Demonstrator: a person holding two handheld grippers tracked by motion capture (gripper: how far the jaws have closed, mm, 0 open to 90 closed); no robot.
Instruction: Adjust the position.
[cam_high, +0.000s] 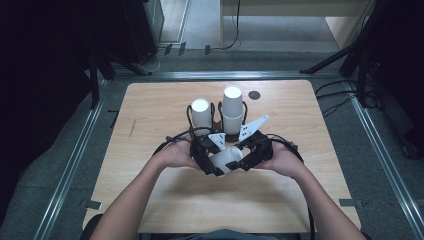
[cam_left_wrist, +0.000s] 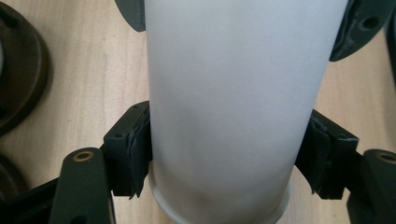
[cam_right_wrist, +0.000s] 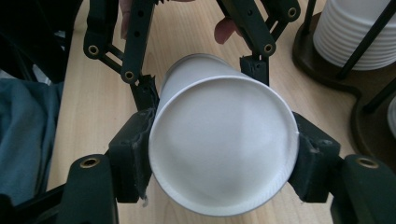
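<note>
Here, a plain white paper cup (cam_high: 227, 160) lies sideways, clamped between both grippers.

White paper cup (cam_high: 227, 159), lying sideways (above the table), clamped by both jaws

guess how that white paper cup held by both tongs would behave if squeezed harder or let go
The white paper cup looks thin-walled and hollow, so probably light and easily crushed. Both the left tongs and right tongs clamp it; released sideways, its round body would likely roll.
</note>
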